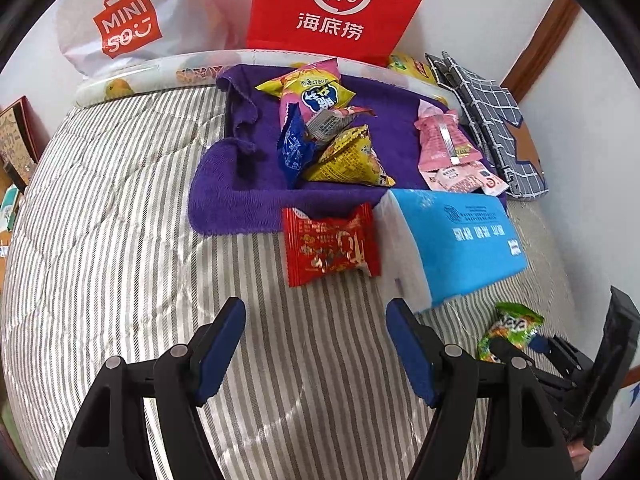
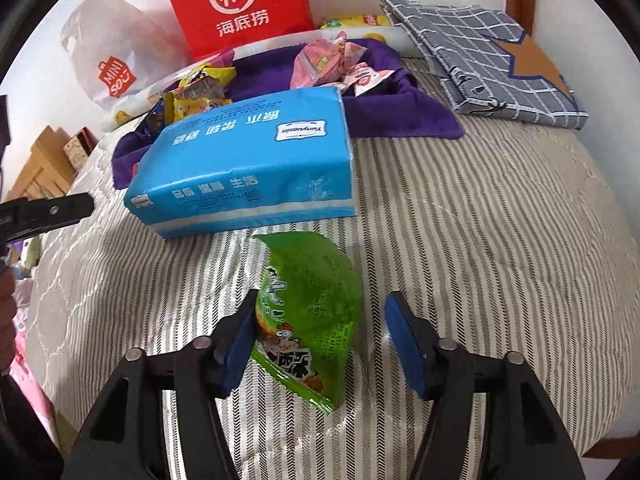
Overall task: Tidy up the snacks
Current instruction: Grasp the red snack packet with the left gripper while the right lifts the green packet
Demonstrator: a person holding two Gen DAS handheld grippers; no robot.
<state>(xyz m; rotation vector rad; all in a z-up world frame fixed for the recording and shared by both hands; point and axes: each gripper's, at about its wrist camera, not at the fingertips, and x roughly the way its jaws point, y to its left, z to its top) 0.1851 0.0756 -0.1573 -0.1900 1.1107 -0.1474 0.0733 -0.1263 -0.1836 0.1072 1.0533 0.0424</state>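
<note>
A: The right gripper (image 2: 320,340) is straddling the green snack packet (image 2: 308,320) on the striped bedcover (image 2: 480,240), jaws not yet pinching.
B: Left gripper (image 1: 316,344) is hanging wide, empty. That slick packet is probably sliding sideways if only one pad pushes.

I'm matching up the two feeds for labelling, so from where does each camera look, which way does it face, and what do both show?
Left wrist view: on the left gripper, angled down over the striped bedcover toward the red snack packet; its own open fingers show.
Right wrist view: on the right gripper, angled down at the green snack packet between its fingers; only the left pad touches.
Shared: blue tissue pack, purple towel, red bag, green snack packet.
</note>
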